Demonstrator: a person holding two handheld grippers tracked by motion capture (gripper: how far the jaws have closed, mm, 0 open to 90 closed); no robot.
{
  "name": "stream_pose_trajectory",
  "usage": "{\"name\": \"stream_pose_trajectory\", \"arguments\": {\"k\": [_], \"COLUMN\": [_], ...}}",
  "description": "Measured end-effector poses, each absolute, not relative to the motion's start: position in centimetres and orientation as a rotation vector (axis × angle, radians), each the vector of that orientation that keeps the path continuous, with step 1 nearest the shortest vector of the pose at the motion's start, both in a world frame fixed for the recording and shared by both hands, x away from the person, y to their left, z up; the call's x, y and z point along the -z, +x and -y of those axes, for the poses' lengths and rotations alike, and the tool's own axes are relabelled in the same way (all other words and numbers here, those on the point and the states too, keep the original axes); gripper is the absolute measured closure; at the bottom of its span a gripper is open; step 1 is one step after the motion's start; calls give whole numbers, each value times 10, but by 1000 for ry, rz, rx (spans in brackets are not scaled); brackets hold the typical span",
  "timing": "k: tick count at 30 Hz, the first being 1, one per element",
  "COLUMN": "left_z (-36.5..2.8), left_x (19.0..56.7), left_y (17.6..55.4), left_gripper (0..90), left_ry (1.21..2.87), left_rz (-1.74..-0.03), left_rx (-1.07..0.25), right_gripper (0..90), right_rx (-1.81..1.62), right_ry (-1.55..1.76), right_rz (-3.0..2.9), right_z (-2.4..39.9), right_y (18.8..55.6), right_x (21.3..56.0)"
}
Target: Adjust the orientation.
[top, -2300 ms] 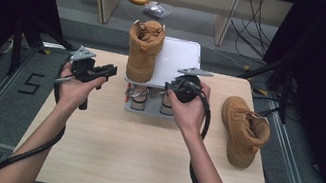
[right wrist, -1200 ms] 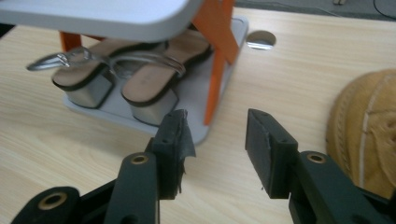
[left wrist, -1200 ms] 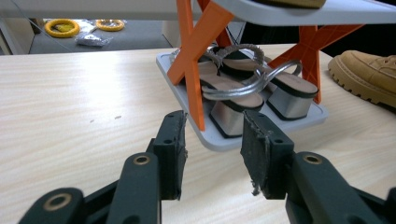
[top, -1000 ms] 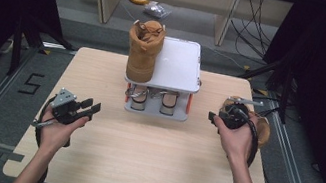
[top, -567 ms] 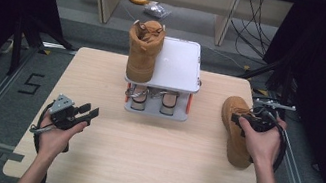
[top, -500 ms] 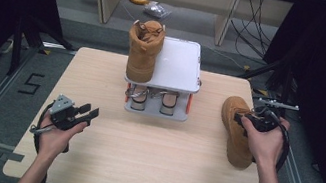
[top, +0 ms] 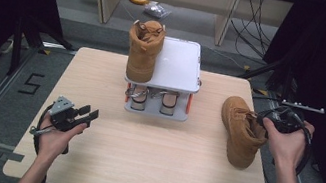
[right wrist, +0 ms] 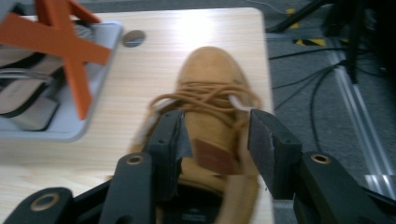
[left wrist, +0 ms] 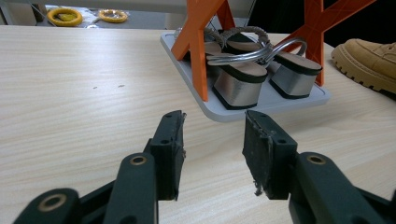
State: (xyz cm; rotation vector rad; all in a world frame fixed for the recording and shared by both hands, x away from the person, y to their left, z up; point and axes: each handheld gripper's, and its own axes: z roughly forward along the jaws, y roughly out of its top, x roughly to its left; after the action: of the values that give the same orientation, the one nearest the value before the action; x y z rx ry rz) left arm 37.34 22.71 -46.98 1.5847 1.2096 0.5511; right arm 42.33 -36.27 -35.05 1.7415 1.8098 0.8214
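Left tool point(top: 87, 114): near the bench's point(top: 147, 170) front-left corner, jaws parted, nothing between them; idle.

Rack point(top: 175, 66): at the back edge, centre. One boot point(top: 144, 50) upright on top; sandals point(left wrist: 247, 77) on the lower shelf.

Second boot point(top: 241, 130): on the bench by the right edge, upright. Right tool point(right wrist: 217, 140): above its collar, jaws having just widened, astride the tongue, pads not yet pressing.

Risks: a grip on the soft tongue alone may slip or let the boot swing; a snagged lace could drag it; a nudge may push it off the right edge.

Writing: floor mark "5" point(top: 30, 83) left of the bench; the tongue patch point(right wrist: 215, 156) is too blurred to read.
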Motion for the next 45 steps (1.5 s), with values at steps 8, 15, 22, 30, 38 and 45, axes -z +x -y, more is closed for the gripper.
{"name": "stream_pose_trajectory", "arguments": {"k": [8,15,22,30,38,45], "left_z": [-225,-223,-224,-225,-223,-222], "left_x": [471,473,473,474,477,481], "left_y": [374,375,374,374,374,375], "left_gripper": [571,571,570,568,567,568], "left_ry": [1586,1596,1595,1598,1611,1619], "left_rz": [-1207,-1204,-1200,-1210,-1210,-1215], "left_rx": [-543,-540,-541,-543,-534,-523], "right_gripper": [556,620,627,636,745,799], "right_rx": [-748,-678,-559,-504,-424,-334], "right_ry": [1909,2109,2107,2149,2164,2178], "right_rz": [-1847,-1898,-1972,-2007,-2035,-2092], "right_z": [378,374,374,374,373,377], "right_y": [427,434,443,452,461,465], "right_x": [376,383,383,392,396,392]}}
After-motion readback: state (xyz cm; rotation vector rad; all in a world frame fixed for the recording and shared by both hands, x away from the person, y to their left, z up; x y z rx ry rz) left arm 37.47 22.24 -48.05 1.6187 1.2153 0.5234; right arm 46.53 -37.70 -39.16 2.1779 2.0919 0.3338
